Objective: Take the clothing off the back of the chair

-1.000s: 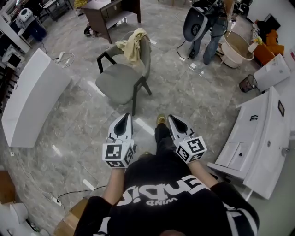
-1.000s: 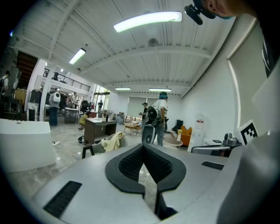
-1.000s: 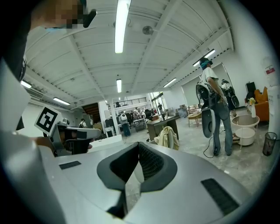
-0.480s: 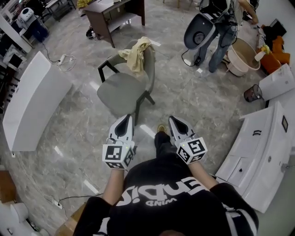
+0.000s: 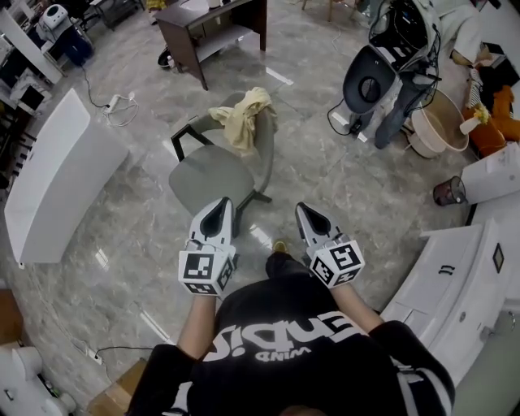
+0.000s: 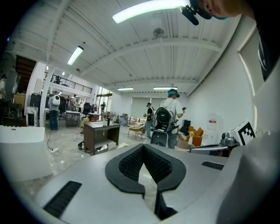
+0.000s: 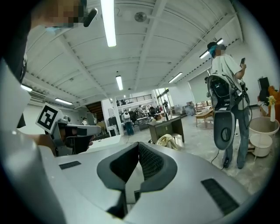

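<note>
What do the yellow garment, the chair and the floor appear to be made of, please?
The garment looks like soft pale-yellow fabric: it hangs in limp folds. The chair seems upholstered in matte grey cloth or leatherette, on a dark frame, material unclear. The floor looks like polished marble-like tile: grey veining, glossy reflections.

Bright, even light comes from ceiling strip lamps (image 6: 148, 8); the polished floor (image 5: 325, 179) shows pale glare streaks beside the chair (image 5: 215, 175). Both gripper views bulge fisheye-style, their corners black.
</note>
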Demonstrator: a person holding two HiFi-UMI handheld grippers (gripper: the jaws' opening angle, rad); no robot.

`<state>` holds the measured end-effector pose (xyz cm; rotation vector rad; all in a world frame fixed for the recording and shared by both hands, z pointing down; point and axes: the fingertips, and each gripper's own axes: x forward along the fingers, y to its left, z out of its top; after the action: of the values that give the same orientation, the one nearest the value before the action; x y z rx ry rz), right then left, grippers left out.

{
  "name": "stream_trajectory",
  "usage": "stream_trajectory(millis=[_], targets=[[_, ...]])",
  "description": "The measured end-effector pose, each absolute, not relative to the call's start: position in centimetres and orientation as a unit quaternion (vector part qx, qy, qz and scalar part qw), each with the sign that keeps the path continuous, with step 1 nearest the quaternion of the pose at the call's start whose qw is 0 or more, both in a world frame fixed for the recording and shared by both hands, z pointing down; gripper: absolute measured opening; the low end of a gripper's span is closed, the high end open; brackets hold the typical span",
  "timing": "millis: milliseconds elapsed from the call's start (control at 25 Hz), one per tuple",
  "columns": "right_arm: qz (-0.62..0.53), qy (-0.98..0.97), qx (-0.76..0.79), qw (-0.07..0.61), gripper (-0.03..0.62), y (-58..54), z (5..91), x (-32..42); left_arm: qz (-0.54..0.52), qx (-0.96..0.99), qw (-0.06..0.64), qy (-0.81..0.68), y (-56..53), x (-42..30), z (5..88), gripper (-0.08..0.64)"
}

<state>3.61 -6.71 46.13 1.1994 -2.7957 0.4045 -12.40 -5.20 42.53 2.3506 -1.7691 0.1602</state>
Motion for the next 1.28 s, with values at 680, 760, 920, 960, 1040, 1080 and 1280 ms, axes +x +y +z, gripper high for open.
stream_trajectory(millis=[680, 760, 920, 960, 1040, 1080, 1280], targets=[[0.131, -0.92, 0.368, 0.041, 0.014, -20.2, 45.9, 3.7, 0.056, 0.782, 0.085, -0.614, -17.4, -12.5, 42.1, 0.015], [0.129, -0.918, 0.374, 0.038, 0.014, -21.2, 45.7, 3.5, 0.052, 0.788, 0.085, -0.607, -18.7, -12.7, 42.1, 0.015], [0.127, -0.911, 0.391, 0.034, 0.014, -23.5, 45.1, 3.3, 0.054, 0.799, 0.084, -0.593, -21.5, -13.1, 42.2, 0.015], [0.126, -0.909, 0.395, 0.033, 0.014, -24.0, 45.0, 3.3, 0.054, 0.801, 0.083, -0.591, -22.2, -13.2, 42.2, 0.015], [0.122, -0.907, 0.402, 0.033, 0.014, -25.2, 44.9, 3.2, 0.053, 0.804, 0.084, -0.587, -23.5, -13.5, 42.3, 0.015], [0.122, -0.906, 0.405, 0.032, 0.014, -25.7, 44.9, 3.1, 0.053, 0.805, 0.085, -0.585, -24.1, -13.6, 42.4, 0.015], [0.123, -0.902, 0.412, 0.03, 0.014, -27.4, 44.9, 2.3, 0.055, 0.812, 0.1, -0.572, -26.3, -14.2, 43.3, 0.113]])
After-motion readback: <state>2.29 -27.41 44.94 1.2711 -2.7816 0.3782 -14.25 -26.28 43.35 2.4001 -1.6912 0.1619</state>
